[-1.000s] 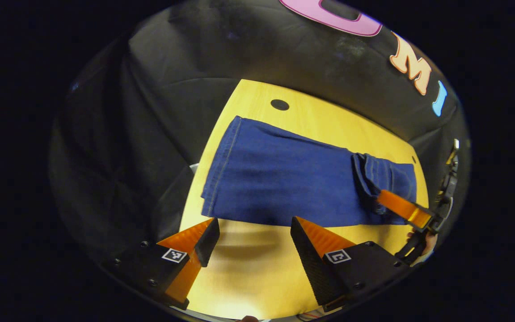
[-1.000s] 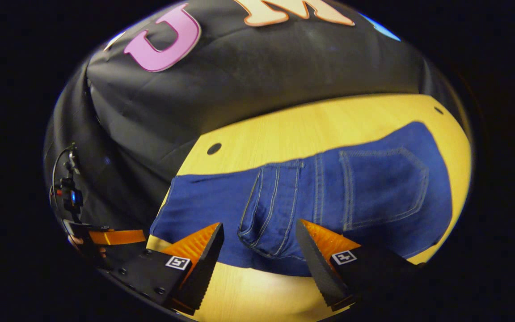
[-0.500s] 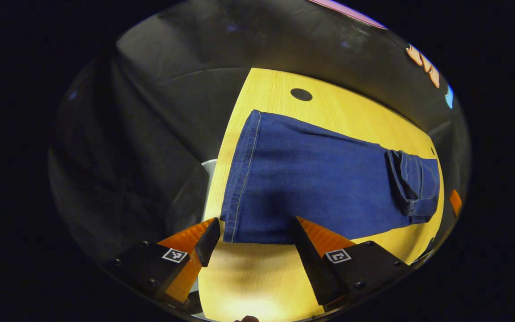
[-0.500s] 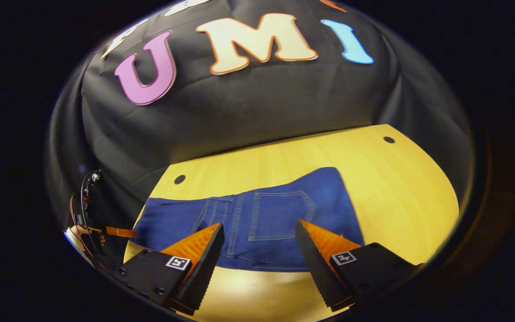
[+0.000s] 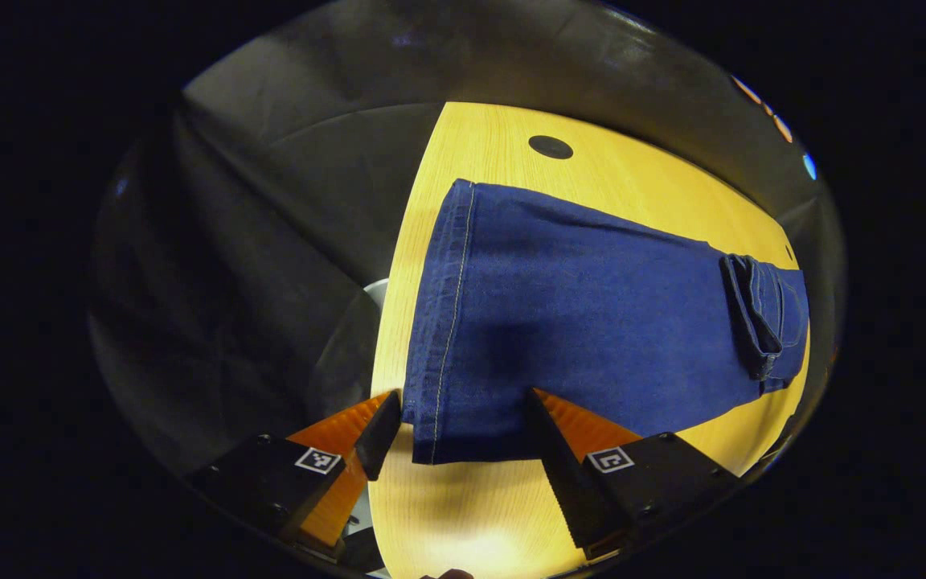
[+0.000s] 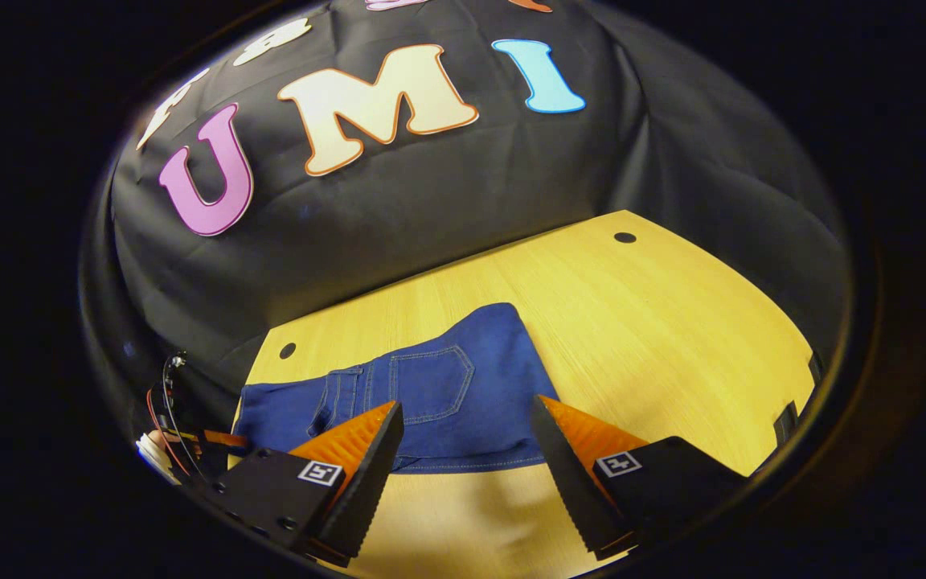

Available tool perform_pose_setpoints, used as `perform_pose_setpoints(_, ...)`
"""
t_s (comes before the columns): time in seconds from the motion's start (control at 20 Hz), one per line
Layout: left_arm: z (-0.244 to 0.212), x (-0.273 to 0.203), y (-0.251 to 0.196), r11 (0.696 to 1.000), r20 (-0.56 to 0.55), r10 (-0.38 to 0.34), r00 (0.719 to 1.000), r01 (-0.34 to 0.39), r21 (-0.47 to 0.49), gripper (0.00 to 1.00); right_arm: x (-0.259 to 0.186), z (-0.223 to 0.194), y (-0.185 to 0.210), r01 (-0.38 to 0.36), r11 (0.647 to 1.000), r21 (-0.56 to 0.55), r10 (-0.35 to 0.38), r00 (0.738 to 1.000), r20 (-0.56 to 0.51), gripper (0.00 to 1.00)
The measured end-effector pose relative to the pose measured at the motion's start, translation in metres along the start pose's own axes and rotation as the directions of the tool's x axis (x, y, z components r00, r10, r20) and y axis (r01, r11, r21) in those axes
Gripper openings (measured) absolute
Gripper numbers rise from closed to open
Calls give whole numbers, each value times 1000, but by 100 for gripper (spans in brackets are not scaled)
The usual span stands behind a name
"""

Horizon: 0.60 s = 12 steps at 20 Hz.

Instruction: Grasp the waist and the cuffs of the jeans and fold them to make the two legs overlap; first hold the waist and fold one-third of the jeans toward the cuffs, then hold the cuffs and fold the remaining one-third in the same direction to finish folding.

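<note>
The jeans (image 5: 592, 322) lie flat on the yellow wooden worktop (image 5: 495, 153), already doubled so that the two legs overlap, with the waist part folded over onto the legs. In the left gripper view the cuffs (image 5: 440, 322) form the near left edge of the denim, their stitched hem running along that side, and the folded waist end (image 5: 764, 322) sits at the far right. The left gripper (image 5: 456, 426) hovers at the near corner of the cuffs with its fingers spread apart; the corner of the cloth lies between them, but neither finger presses on it. A dark round hole (image 5: 551, 147) marks the worktop beyond the cuffs.

In the right gripper view the right gripper (image 6: 467, 438) is also spread wide and holds nothing. It sits above the near edge of the folded waist part, where a back pocket (image 6: 431, 382) faces up. The bare worktop (image 6: 672, 322) stretches away to the right of the jeans. At the far left of this view the left gripper (image 6: 218, 439) and the hand (image 6: 154, 447) holding it appear beside the cuff end, with wires above them.
</note>
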<state>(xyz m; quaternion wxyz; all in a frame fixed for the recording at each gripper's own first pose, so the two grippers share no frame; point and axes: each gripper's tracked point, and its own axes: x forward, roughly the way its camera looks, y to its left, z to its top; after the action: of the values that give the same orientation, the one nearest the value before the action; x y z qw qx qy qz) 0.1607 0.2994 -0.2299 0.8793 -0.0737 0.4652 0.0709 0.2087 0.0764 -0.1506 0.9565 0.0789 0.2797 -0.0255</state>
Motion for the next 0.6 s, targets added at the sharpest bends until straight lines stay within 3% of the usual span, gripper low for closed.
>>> perform_pose_setpoints(0.2,-3,-2,0,1000,-27,4,1000,-4,4,99,-15,-2,-13,14,1000,12,-14,1000,-7,98)
perform_pose_setpoints(0.35,3,-5,-3,1000,-34,1,999,-1,10,90,-24,-5,-21,25,1000,6,-25,1000,-12,98)
perform_pose_setpoints(0.4,5,-7,-6,1000,-36,-4,999,4,7,87,-26,-6,-23,26,1000,11,-26,1000,-13,93)
perform_pose_setpoints(0.45,6,-7,-12,1000,-38,-11,999,12,11,74,-28,-6,-24,25,999,21,-25,1000,-12,98)
perform_pose_setpoints(0.6,5,-6,-30,998,-20,-58,998,58,-14,40,-36,-8,-29,31,999,33,-31,1000,-2,98)
